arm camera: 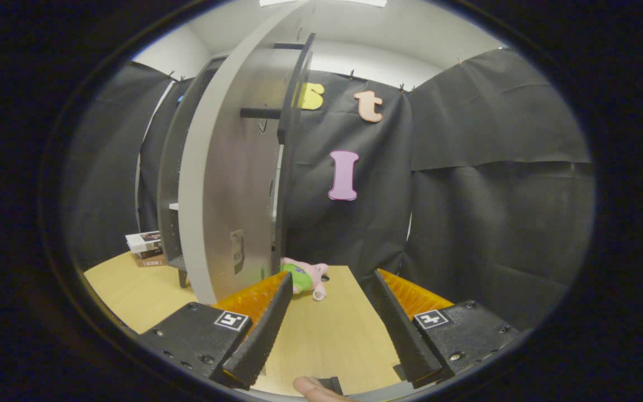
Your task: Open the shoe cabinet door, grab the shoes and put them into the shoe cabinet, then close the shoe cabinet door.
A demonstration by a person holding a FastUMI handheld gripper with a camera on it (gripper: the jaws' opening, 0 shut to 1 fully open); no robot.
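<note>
Fingers of my gripper (pixel 330 290) stand open, holding nothing, above the bare wooden table (pixel 321 335). Far left, the shoe cabinet (pixel 173 167) has its door (pixel 226 184) swung open, with an unreadable sticker. The pink-green shoes (pixel 305 277) lie just beyond my left finger.

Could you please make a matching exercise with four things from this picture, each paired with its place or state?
Things:
1. cabinet door
2. pink and green toy
3. stack of books
4. gripper

Places or states:
A. on the table behind the cabinet, to its left
B. swung open, edge toward the camera
C. open, nothing between the fingers
D. lying on the table just beyond the fingers

Pairs: 1-B, 2-D, 3-A, 4-C
</note>
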